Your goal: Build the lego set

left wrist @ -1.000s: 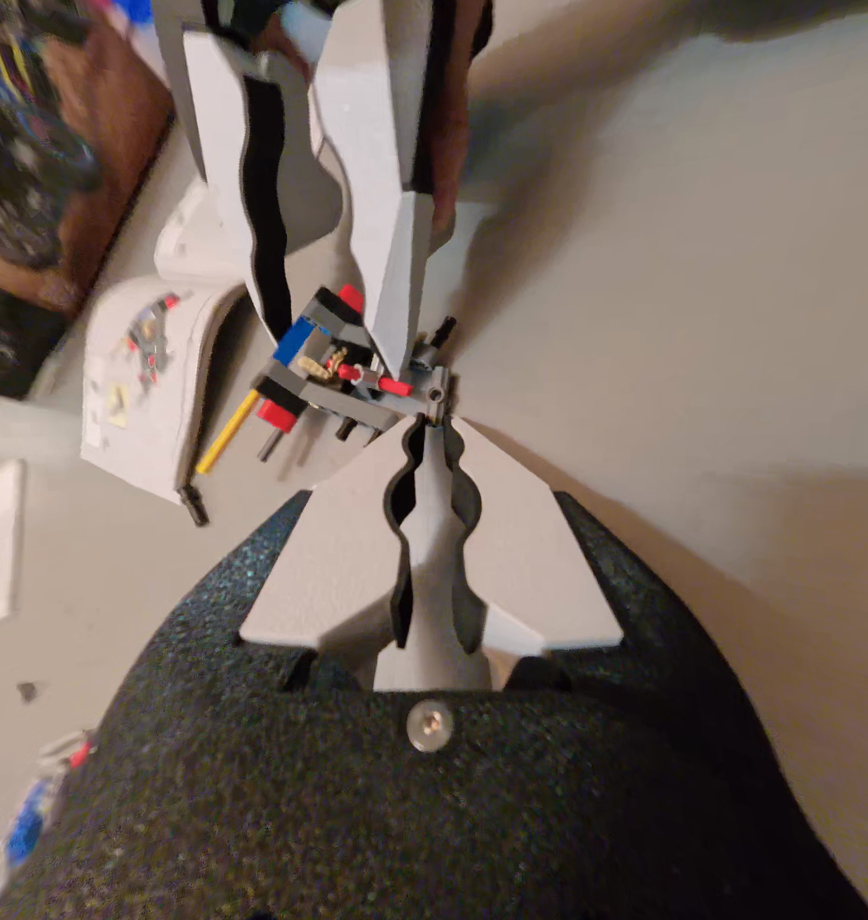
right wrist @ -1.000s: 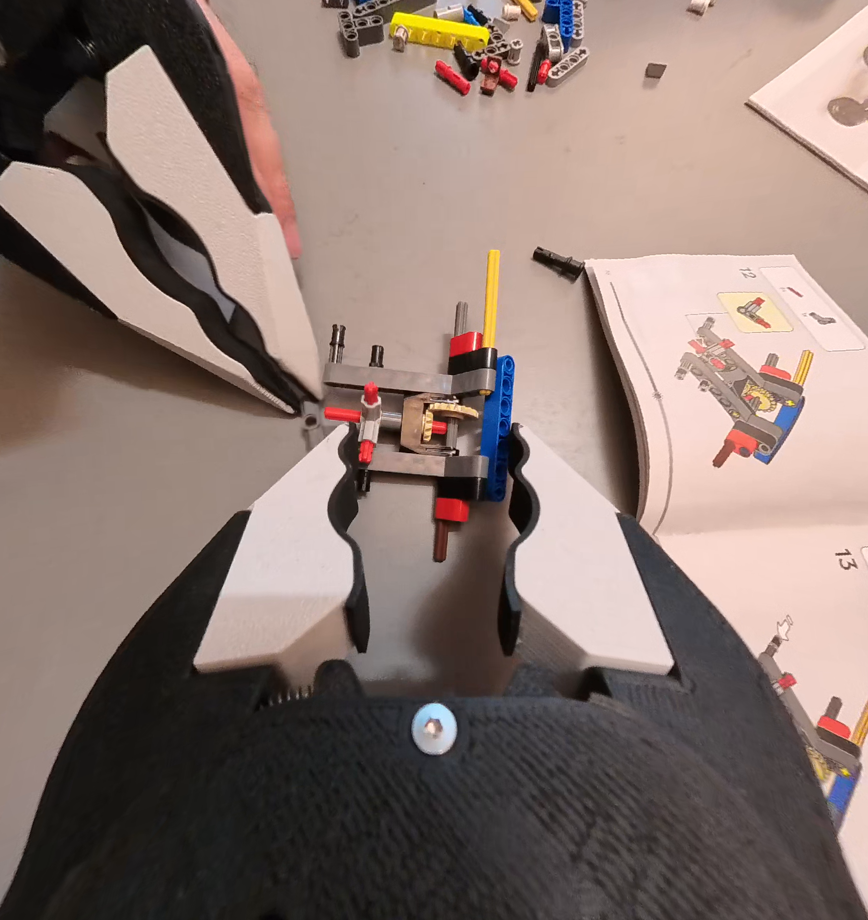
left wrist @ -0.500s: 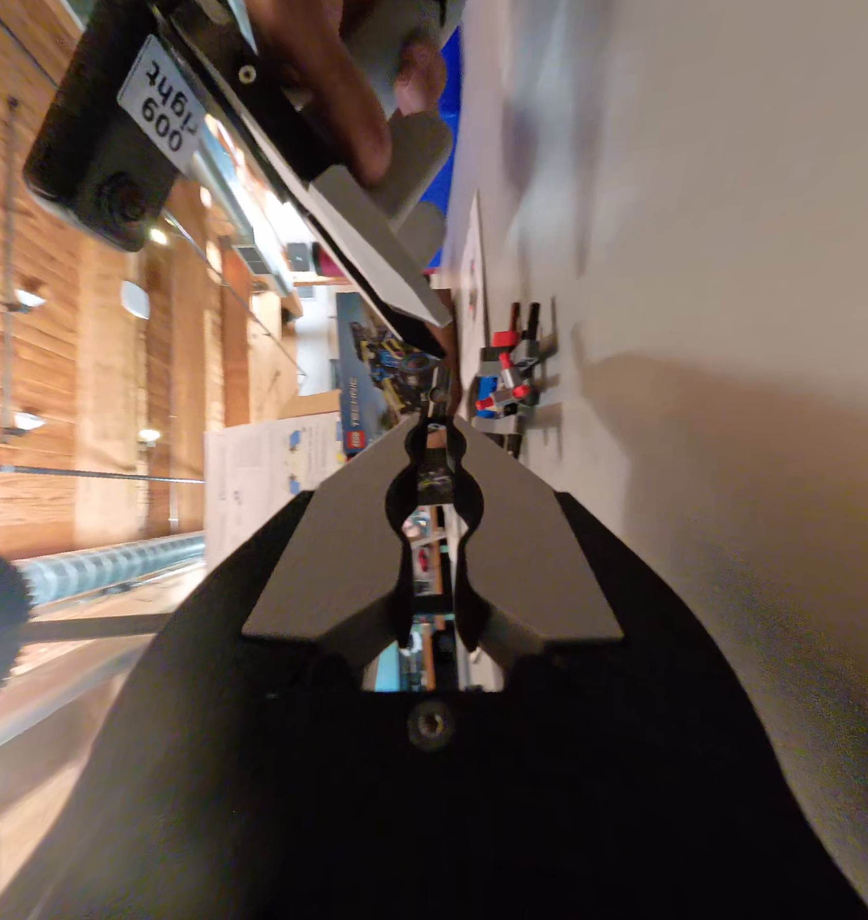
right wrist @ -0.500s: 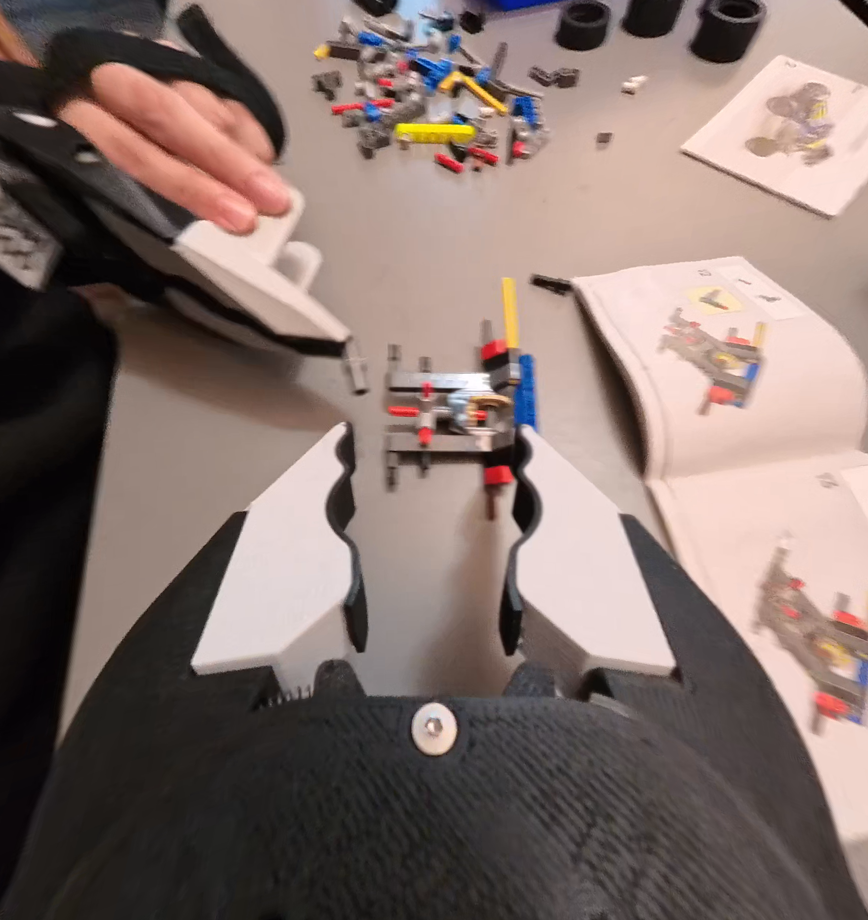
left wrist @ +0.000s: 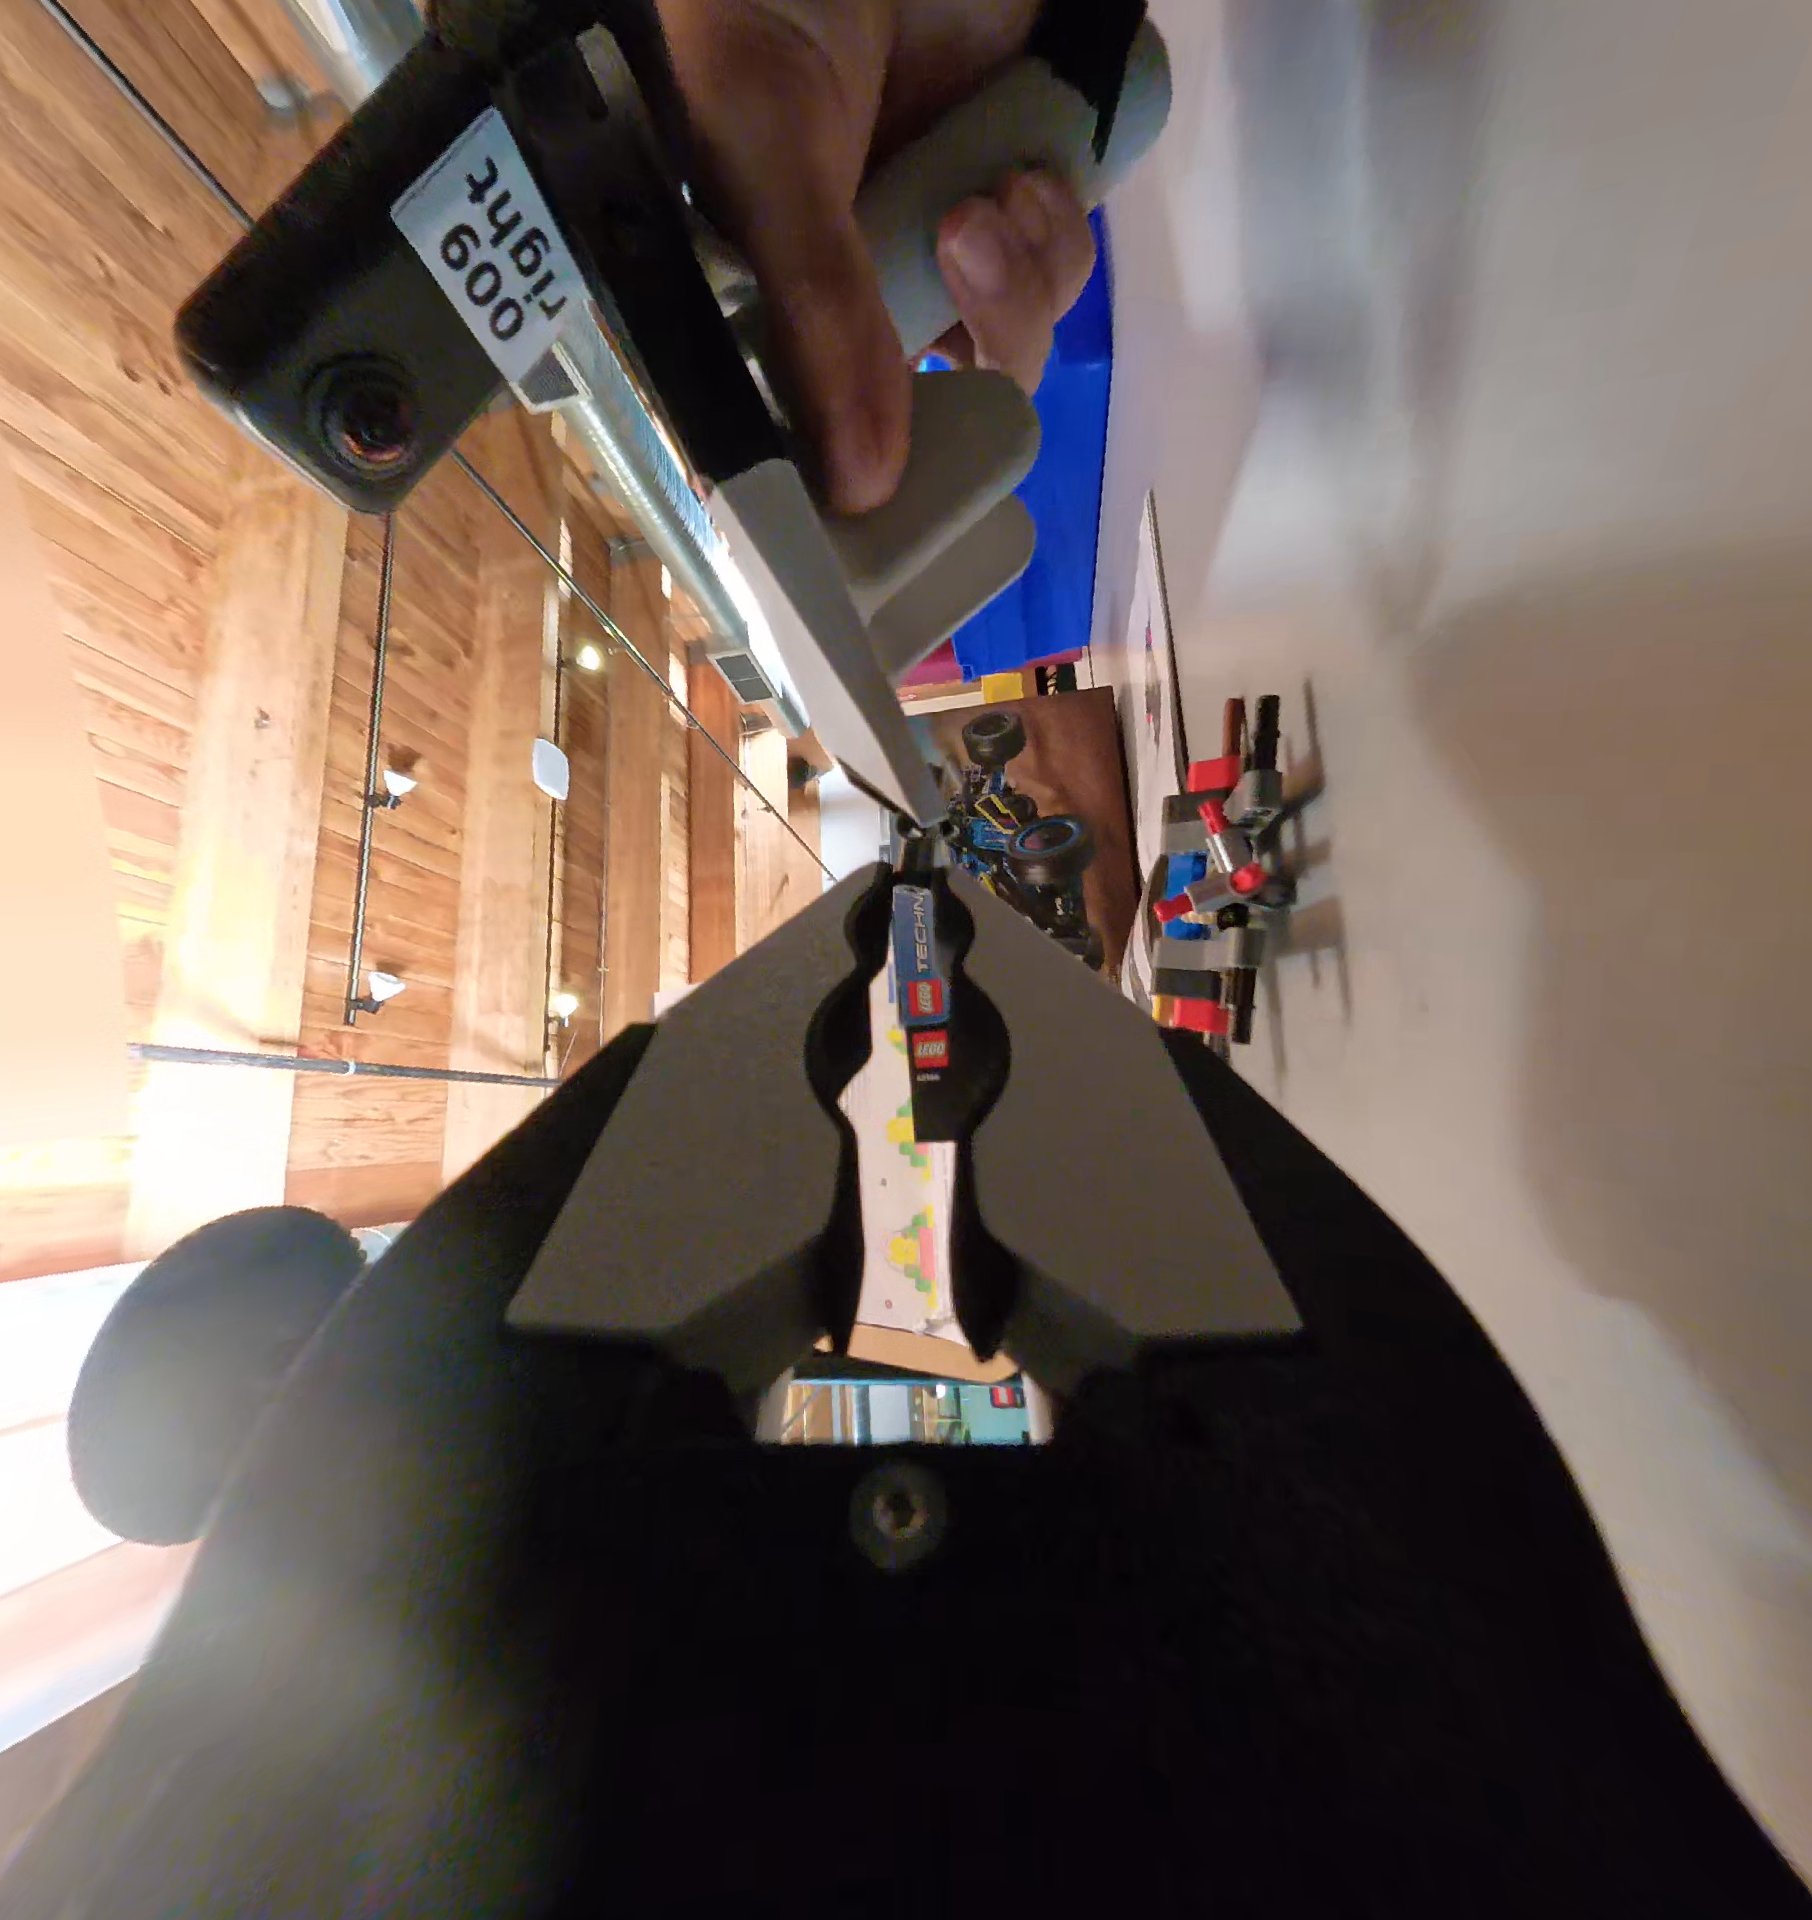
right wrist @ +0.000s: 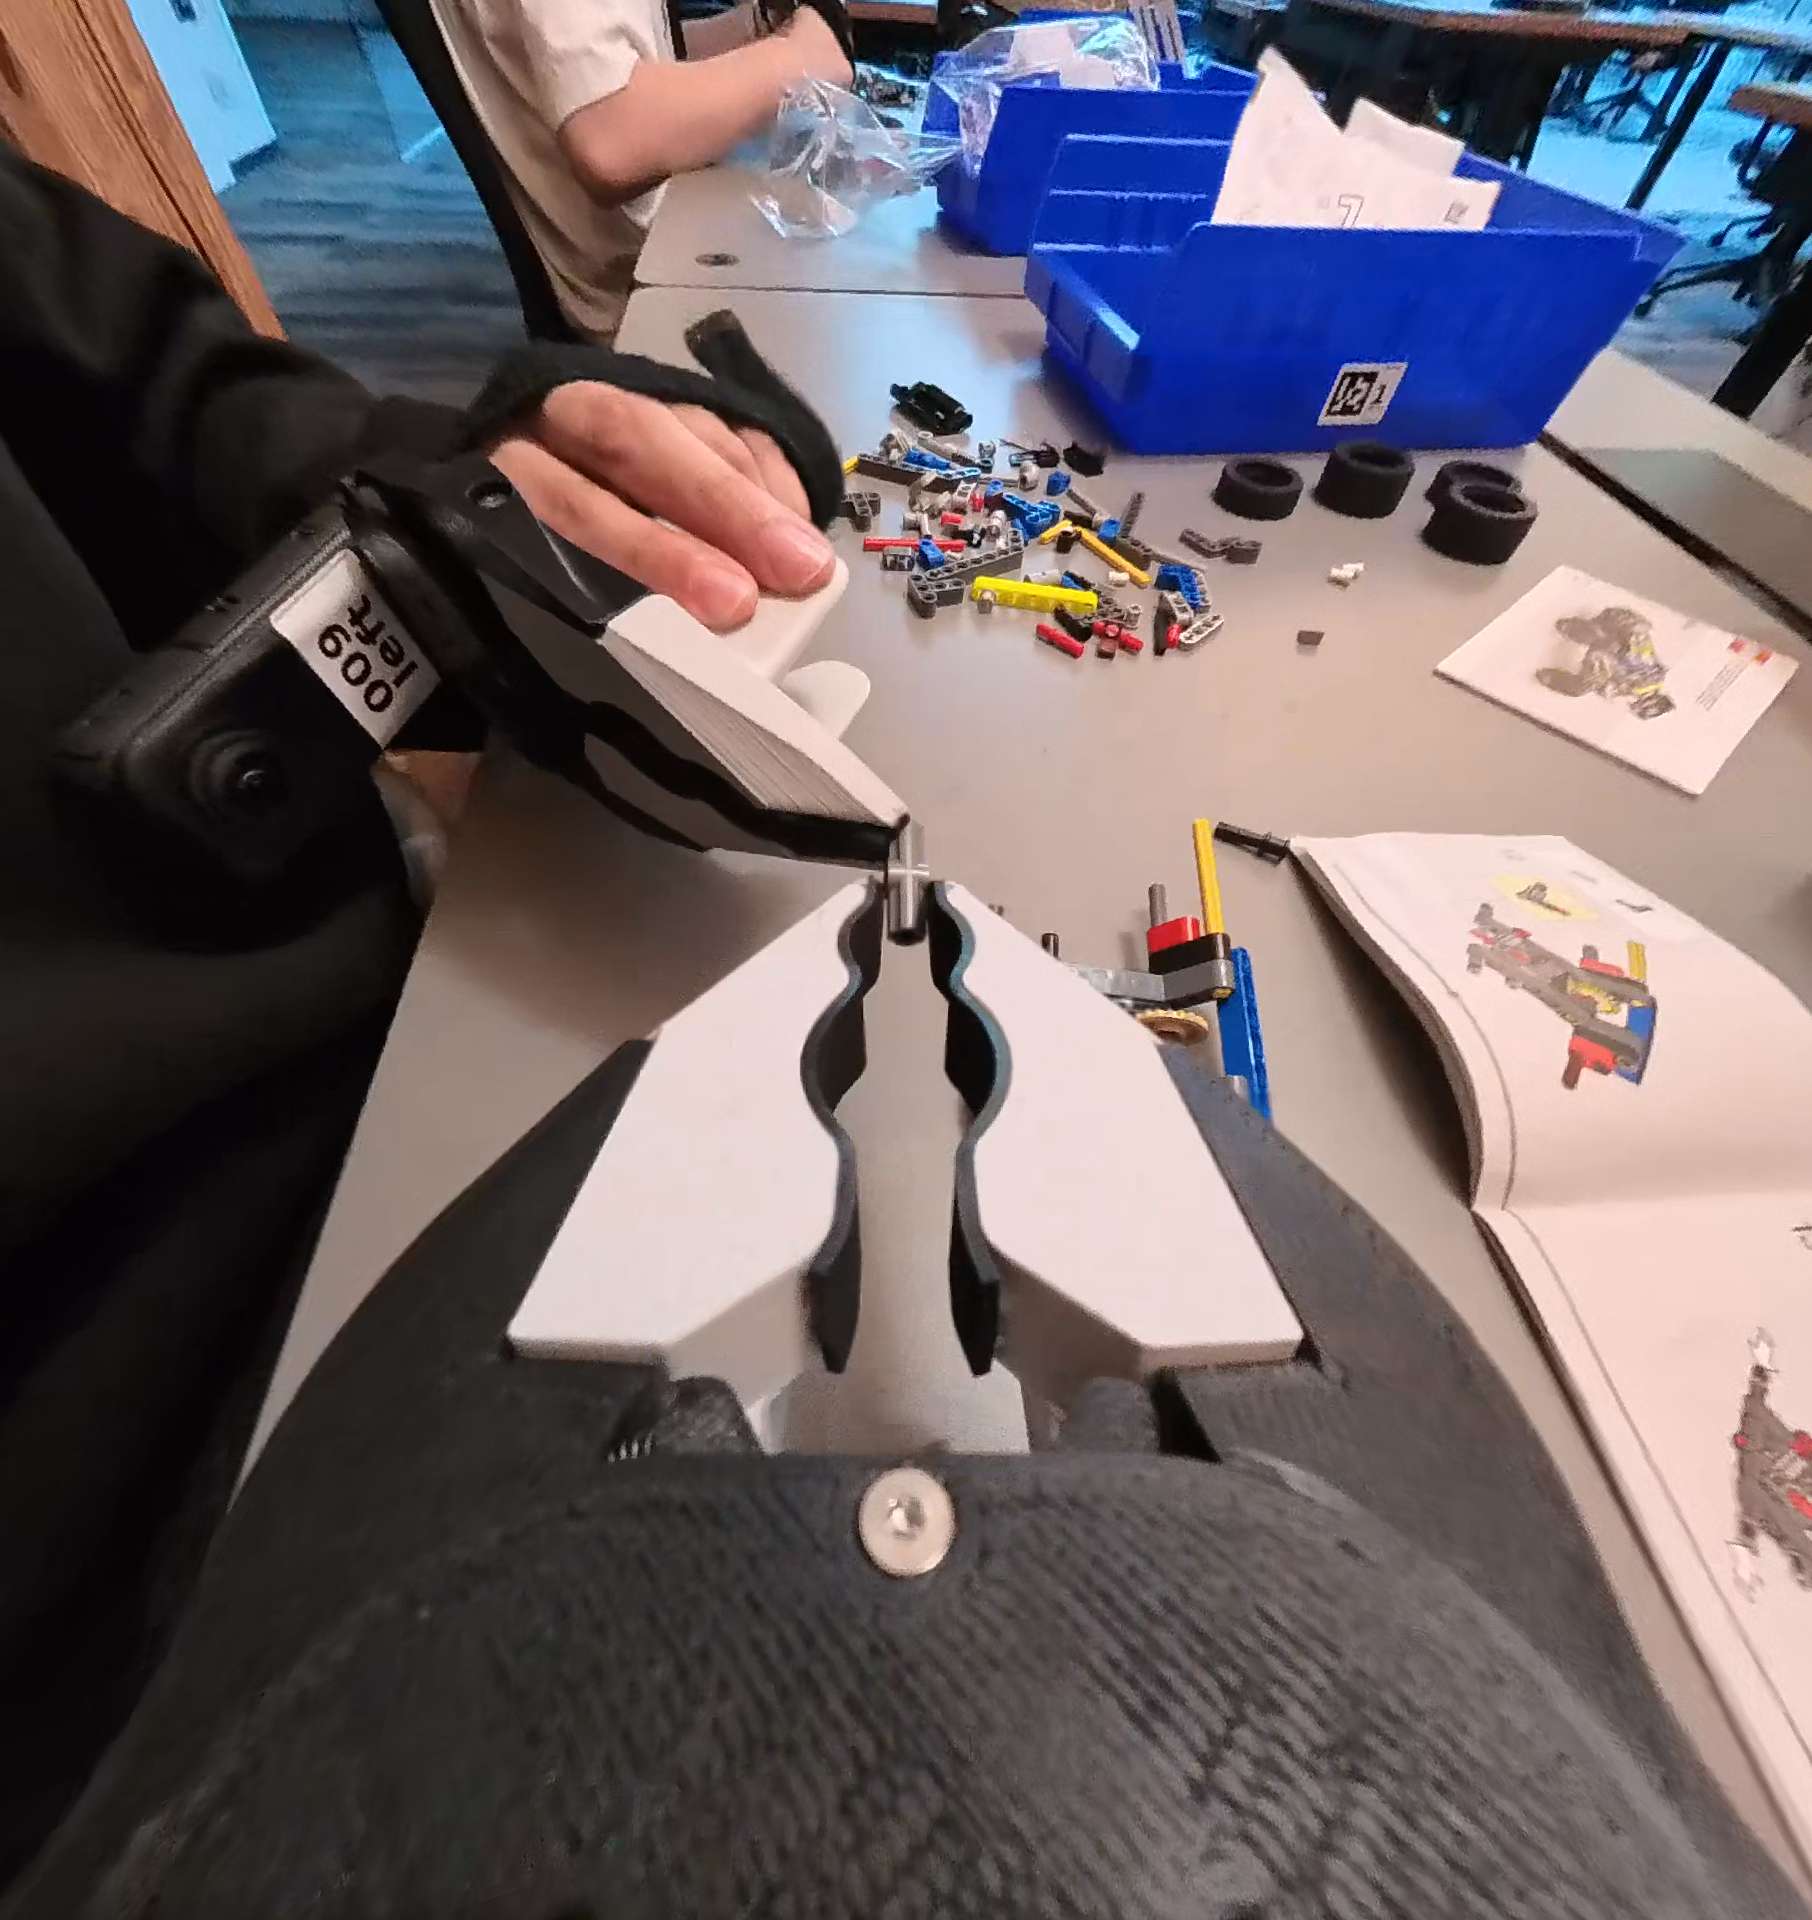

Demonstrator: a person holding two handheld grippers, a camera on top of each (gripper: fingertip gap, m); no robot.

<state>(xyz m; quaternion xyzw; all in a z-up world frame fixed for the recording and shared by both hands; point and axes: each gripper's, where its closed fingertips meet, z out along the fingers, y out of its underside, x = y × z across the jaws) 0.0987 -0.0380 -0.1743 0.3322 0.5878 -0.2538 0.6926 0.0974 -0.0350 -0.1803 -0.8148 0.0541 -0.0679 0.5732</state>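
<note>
On the bench (right wrist: pixel 1037 748) the half-built model (right wrist: pixel 1188 977) lies just left of the open booklet (right wrist: pixel 1629 1049); loose parts (right wrist: pixel 1027 551) lie behind it, tyres (right wrist: pixel 1369 494) to their right; bins (right wrist: pixel 1297 281) stand farthest back.

— We see the right gripper (right wrist: pixel 907 914): pale grey fingers (right wrist: pixel 1078 1122) with wavy black pads, black textured body, one silver screw (right wrist: pixel 905 1522) at 6 o'clock.

— At 9 o'clock, the left gripper (right wrist: pixel 897 831) carries a black camera (right wrist: pixel 227 769), white sticker, black sleeve (right wrist: pixel 102 436).
</note>
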